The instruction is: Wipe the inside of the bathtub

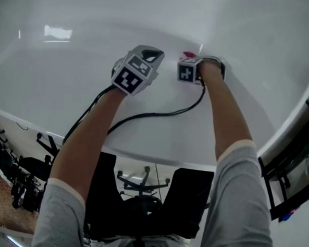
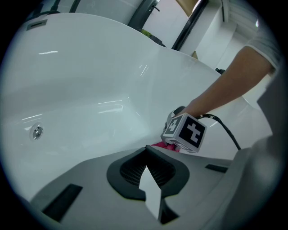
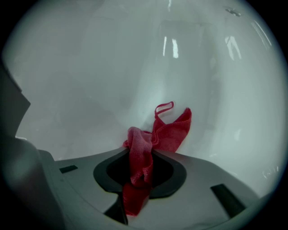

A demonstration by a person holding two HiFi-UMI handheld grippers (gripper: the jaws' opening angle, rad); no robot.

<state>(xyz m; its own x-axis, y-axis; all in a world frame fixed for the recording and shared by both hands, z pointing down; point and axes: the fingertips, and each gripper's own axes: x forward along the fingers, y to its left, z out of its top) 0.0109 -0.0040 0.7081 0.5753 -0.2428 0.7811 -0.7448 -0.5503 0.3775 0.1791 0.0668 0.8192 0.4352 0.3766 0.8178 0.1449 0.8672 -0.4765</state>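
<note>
Grey sleeves (image 1: 243, 204) and bare forearms (image 1: 91, 137) fill the bottom of the head view, reaching over the rim (image 1: 157, 159) into the white bathtub (image 1: 62, 88). Right claw (image 3: 140, 157) is clamped on a red cloth (image 3: 173, 130). A bunched fold runs between its jaws, and the free end, with its small hanging loop, spreads forward onto the tub's curved inner wall and touches it. From the head view only a sliver of the cloth shows beyond that claw's marker cube (image 1: 186, 71), low in the basin. Left claw (image 2: 146, 150) hangs just beside it, jaws together with nothing between them, taking no part in the wipe. A black cable (image 1: 160, 114) trails from the claws over the rim.

As for progress, the wiping looks to be under way rather than starting or ending, since the cloth is on the surface deep in the tub. How much is done I cannot tell: the surface is glossy and evenly white all round, with no streaks, suds or dirt line to mark wiped from unwiped. A round metal fitting (image 2: 38, 131) sits on the far wall, well apart from the cloth, and the broad walls around it and the upper slopes likely need passes yet
</note>
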